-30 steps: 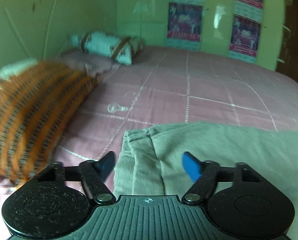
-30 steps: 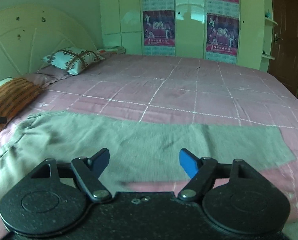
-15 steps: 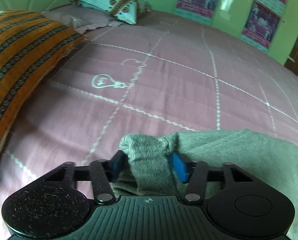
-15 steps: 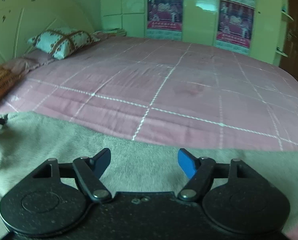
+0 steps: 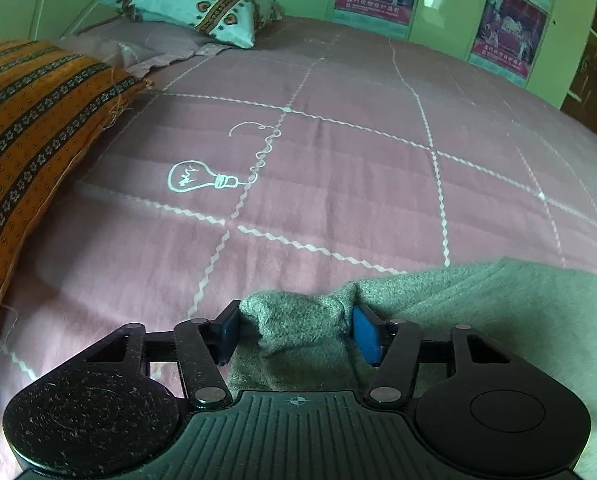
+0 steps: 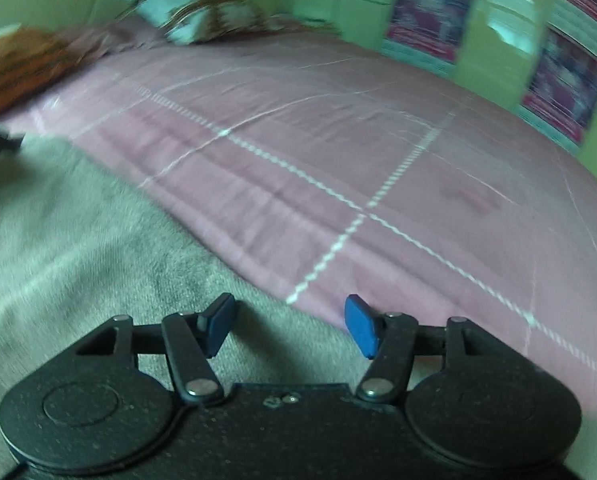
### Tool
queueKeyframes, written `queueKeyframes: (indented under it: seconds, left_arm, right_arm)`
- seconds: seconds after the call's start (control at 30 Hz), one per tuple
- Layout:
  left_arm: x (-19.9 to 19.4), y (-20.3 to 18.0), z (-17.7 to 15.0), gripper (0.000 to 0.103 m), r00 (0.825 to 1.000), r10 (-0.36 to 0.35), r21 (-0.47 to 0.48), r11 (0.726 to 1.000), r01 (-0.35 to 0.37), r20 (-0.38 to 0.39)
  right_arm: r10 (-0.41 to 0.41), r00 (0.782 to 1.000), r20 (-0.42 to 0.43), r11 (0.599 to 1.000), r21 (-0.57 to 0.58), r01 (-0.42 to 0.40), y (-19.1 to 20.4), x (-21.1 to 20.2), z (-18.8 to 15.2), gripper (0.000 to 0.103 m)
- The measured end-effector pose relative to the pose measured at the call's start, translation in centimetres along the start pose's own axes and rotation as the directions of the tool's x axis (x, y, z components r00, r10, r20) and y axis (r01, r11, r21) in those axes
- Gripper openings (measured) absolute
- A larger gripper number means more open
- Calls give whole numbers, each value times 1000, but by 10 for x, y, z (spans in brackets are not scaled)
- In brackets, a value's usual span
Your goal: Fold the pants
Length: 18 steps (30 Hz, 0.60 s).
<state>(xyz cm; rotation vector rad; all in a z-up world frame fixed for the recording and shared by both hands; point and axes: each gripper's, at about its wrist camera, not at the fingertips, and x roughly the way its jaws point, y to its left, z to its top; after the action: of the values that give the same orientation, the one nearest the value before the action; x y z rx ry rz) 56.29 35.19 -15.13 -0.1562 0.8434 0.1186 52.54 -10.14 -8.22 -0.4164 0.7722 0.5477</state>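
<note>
The grey-green pants point(image 5: 478, 312) lie on the pink bedspread point(image 5: 338, 184). My left gripper point(image 5: 296, 330) is shut on a bunched end of the pants, its blue pads pressing the cloth from both sides. In the blurred right wrist view the pants point(image 6: 78, 248) spread across the lower left. My right gripper point(image 6: 288, 326) is open and empty, low over the pants' far edge where the cloth meets the bedspread point(image 6: 358, 152).
An orange patterned pillow point(image 5: 30, 128) lies at the left. A white patterned pillow point(image 5: 186, 4) sits at the headboard end. Green wardrobe doors with posters point(image 5: 506, 32) stand beyond the bed. A light-bulb drawing point(image 5: 196, 178) marks the bedspread.
My left gripper closed on the end of the pants and holds it. My right gripper moved right and dropped lower over the pants' far edge, still open.
</note>
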Motion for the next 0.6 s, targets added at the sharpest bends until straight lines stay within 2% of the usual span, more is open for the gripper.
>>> queueKeyframes:
  seconds: [0.07, 0.1, 0.13, 0.17, 0.27, 0.37, 0.43, 0.53, 0.6]
  left_arm:
    - [0, -4, -2, 44, 1000, -6, 24, 1000, 6, 16]
    - [-1, -5, -2, 36, 1000, -19, 25, 999, 19, 20]
    - [-3, -6, -1, 31, 999, -27, 25, 999, 27, 29]
    - [-7, -7, -2, 30, 998, -33, 26, 999, 32, 47]
    - [-26, -3, -7, 29, 991, -72, 17, 997, 70, 115]
    - [-60, 6, -9, 28, 965, -151, 48, 988, 144, 214]
    - [-88, 12, -14, 28, 940, -205, 82, 978, 189, 273]
    - [-133, 22, -28, 28, 890, -299, 139, 954, 267, 344]
    - [-160, 27, -40, 28, 865, -339, 164, 940, 298, 369]
  right_arm:
    - [54, 998, -23, 998, -12, -55, -2, 1, 5, 34]
    - [80, 996, -36, 997, -20, -81, 0, 0, 7, 10]
    - [57, 998, -41, 996, -65, -59, 9, -2, 9, 3]
    - [28, 999, -42, 994, -107, -33, 18, -4, 10, 0]
    - [20, 1000, -18, 999, -49, -21, 15, -23, 11, 0]
    - [36, 999, 39, 998, -53, -34, 16, -61, 10, 0]
    - [34, 997, 71, 996, -79, -28, 20, -89, 9, 0]
    - [17, 992, 123, 989, -147, 2, 35, -140, 4, 0]
    - [4, 987, 161, 982, -187, 27, 48, -177, -6, 0]
